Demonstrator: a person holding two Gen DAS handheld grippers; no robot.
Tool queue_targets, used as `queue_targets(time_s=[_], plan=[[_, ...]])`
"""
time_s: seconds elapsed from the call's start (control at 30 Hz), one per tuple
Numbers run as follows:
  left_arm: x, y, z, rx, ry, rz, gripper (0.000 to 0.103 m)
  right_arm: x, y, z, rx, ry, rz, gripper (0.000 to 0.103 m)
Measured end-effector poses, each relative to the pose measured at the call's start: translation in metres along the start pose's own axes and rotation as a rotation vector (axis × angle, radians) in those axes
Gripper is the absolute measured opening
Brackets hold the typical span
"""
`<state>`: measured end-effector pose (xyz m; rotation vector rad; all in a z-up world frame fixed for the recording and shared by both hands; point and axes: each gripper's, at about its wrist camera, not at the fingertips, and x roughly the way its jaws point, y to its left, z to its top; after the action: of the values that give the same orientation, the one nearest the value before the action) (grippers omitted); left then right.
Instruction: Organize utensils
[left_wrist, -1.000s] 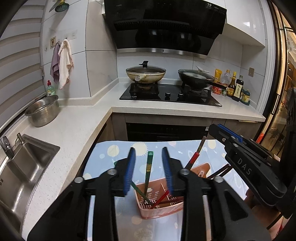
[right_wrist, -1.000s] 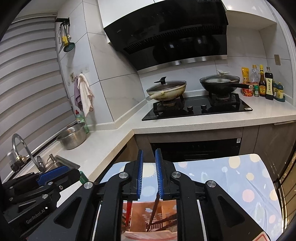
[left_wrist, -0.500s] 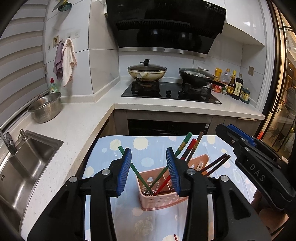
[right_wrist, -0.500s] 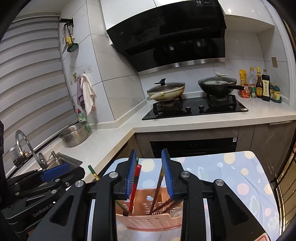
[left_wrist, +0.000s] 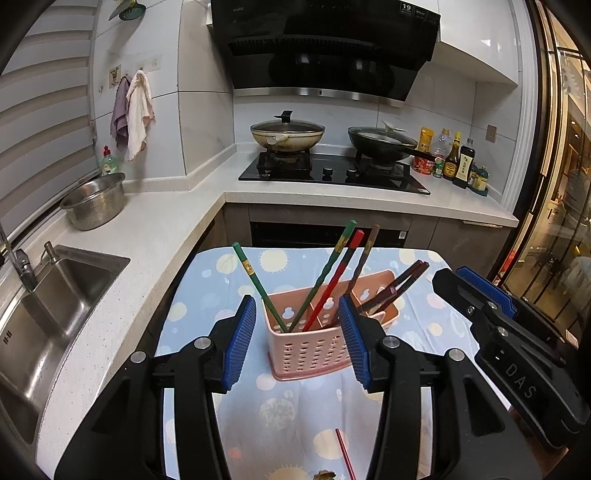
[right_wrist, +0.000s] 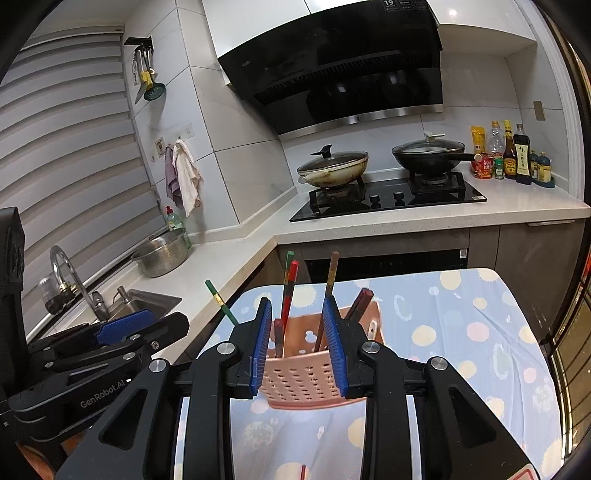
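Nearest you, both hand-held grippers have drawn back empty: left hand-held gripper (left_wrist: 297, 339) opening, right hand-held gripper (right_wrist: 298, 345) parted. Beyond, mid-worktop, pink basket (left_wrist: 314, 354) now holds the chopsticks (left_wrist: 330, 280); one red chopstick (left_wrist: 345, 456) remains at the near edge.

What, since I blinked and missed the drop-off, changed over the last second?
Both claws backed away from the pink basket. The left claw let go of a green chopstick, now leaning in the basket, and its jaws are opening, empty. The right claw released a brown chopstick and widened, empty too. The basket stayed put on the patterned cloth; the kitchen behind is unchanged.
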<state>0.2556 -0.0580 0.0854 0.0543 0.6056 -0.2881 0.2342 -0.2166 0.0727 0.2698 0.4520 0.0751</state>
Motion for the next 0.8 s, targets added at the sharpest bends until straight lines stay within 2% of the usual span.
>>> queue_targets(time_s=[0.07,0.17,0.27,0.67,0.8], plan=[[-0.005,-0.002,-0.008,0.0,0.009,-0.003,0.046,-0.009,-0.001,-0.012,0.008,0.018,0.001,0.029],[-0.011,-0.004,-0.026,-0.001,0.027,-0.006,0.054,-0.023,-0.001,-0.037,-0.014,0.052,-0.013,0.029],[-0.014,-0.008,-0.051,0.006,0.063,-0.009,0.054,-0.035,0.002,-0.072,-0.041,0.122,-0.022,0.029],[-0.008,-0.022,-0.175,0.029,0.302,0.016,0.054,-0.067,0.011,-0.218,-0.072,0.454,-0.011,0.029],[-0.007,-0.02,-0.212,0.033,0.368,0.027,0.054,-0.073,0.016,-0.247,-0.12,0.506,-0.024,0.029]])
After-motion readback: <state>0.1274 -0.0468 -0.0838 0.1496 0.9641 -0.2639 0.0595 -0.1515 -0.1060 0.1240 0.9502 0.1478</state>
